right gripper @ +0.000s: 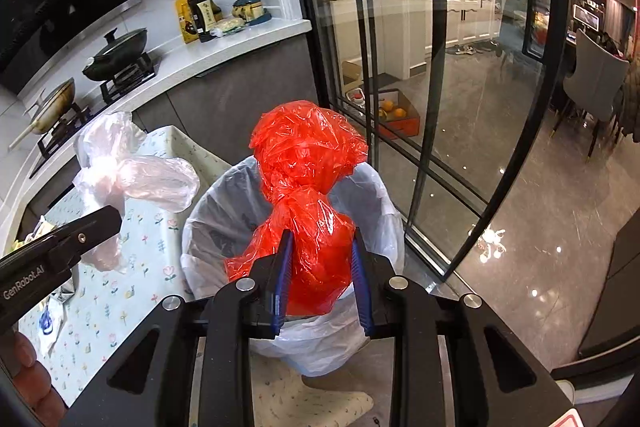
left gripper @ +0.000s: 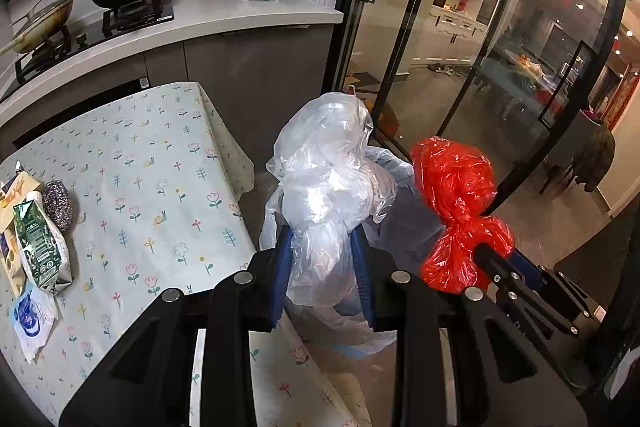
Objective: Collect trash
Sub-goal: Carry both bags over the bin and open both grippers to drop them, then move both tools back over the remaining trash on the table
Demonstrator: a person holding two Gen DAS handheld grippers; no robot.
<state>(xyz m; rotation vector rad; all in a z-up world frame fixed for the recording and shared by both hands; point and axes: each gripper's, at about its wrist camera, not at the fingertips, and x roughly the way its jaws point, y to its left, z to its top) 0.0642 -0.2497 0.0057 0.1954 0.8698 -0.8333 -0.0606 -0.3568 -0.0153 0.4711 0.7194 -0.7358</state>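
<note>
My left gripper [left gripper: 322, 243] is shut on a crumpled clear plastic bag [left gripper: 324, 167], held past the table's right edge. My right gripper [right gripper: 322, 247] is shut on a crumpled red plastic bag [right gripper: 308, 163], which hangs directly over the open trash bin [right gripper: 384, 211] lined with a white bag. In the left wrist view the red bag [left gripper: 456, 187] and right gripper [left gripper: 500, 263] sit just right of the clear bag. In the right wrist view the clear bag [right gripper: 128, 167] and the left gripper [right gripper: 92, 227] are at left, above the table.
The floral-cloth table [left gripper: 152, 179] holds a green food packet [left gripper: 40, 243], a steel scourer [left gripper: 58, 203] and paper wrappers [left gripper: 30, 319] at its left. Behind is a counter [left gripper: 224, 23] with pans and bottles. Glass sliding doors [left gripper: 460, 47] stand right of the bin.
</note>
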